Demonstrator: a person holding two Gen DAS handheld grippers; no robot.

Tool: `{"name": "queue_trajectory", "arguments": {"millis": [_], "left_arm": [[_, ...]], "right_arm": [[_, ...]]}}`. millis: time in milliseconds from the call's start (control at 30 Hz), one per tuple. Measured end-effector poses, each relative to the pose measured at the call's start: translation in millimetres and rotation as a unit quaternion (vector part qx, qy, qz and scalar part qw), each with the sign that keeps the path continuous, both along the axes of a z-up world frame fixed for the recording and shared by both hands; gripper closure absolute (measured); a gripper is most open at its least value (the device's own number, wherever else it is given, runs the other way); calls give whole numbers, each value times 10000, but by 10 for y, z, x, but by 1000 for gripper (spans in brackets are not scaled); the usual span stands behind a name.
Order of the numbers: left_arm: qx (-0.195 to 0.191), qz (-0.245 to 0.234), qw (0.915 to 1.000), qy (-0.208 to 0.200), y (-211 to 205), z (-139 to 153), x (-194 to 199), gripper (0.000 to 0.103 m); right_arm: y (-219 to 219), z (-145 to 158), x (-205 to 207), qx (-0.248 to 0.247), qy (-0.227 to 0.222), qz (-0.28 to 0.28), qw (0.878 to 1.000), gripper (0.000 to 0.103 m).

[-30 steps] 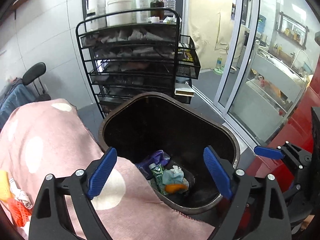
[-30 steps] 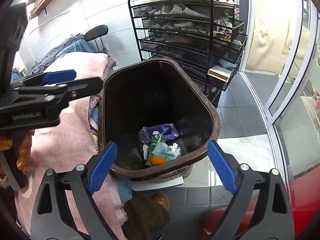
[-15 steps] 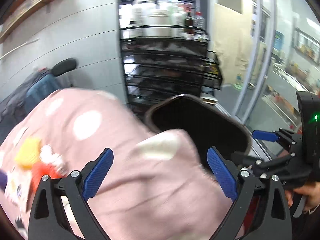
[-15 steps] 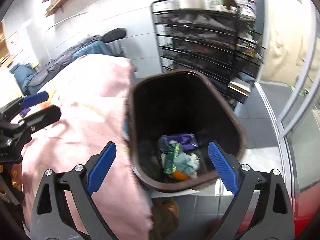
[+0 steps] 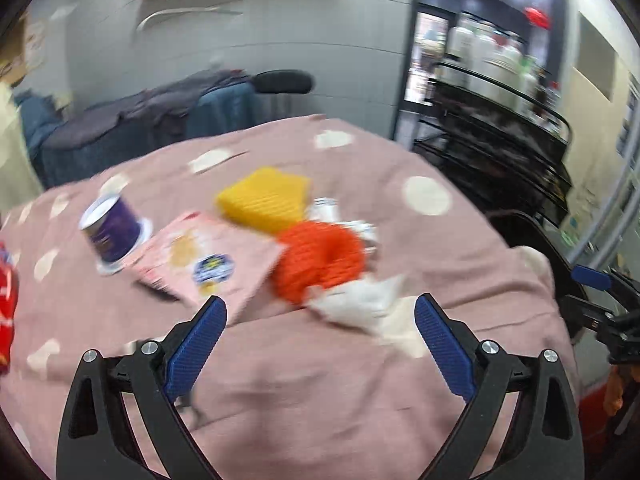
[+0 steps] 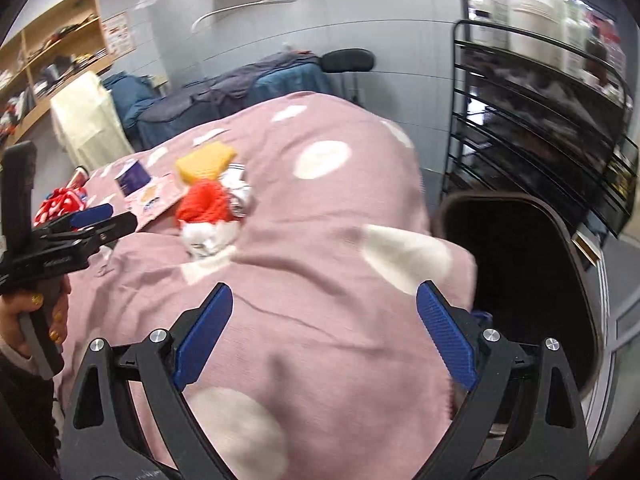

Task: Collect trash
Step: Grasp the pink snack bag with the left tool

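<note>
Trash lies on a pink dotted blanket (image 5: 320, 380): an orange ribbed piece (image 5: 320, 260), a yellow ribbed piece (image 5: 266, 198), crumpled white paper (image 5: 356, 302), a pink flat packet (image 5: 208, 258) and a purple cup (image 5: 112, 232). My left gripper (image 5: 320, 344) is open and empty, just short of the white paper. My right gripper (image 6: 324, 332) is open and empty over the blanket (image 6: 320, 280), beside the dark bin (image 6: 520, 272). The orange piece (image 6: 204, 200) and white paper (image 6: 208, 236) also show in the right wrist view.
A black wire rack (image 6: 540, 112) with white bottles stands behind the bin. A red dotted item (image 6: 60, 202) lies at the blanket's far left. Blue and grey cloths cover a chair (image 5: 160, 120) by the wall. Wooden shelves (image 6: 52, 64) hang at left.
Both grippers have swung left, away from the bin and towards the trash on the blanket. The bin's inside has left the left wrist view. Both stay open and empty.
</note>
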State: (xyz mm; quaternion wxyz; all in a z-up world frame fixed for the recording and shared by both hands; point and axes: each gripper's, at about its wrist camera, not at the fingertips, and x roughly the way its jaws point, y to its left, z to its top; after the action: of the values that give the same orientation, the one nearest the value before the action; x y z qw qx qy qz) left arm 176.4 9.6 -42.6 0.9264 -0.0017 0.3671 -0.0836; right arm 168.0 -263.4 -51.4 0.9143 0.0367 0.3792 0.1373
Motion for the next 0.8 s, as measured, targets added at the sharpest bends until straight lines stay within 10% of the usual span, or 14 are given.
{"name": "queue_trajectory", "arguments": {"millis": [367,800], "left_arm": [[-2016,931,9719,785,1271,-358,370,33],[-2789,768,9527,932,1385,-511,861,55]], "right_arm": [[664,60,74,-223,-54,679,9974,11],[1036,26,475,-194,140,1142,9932,11]]}}
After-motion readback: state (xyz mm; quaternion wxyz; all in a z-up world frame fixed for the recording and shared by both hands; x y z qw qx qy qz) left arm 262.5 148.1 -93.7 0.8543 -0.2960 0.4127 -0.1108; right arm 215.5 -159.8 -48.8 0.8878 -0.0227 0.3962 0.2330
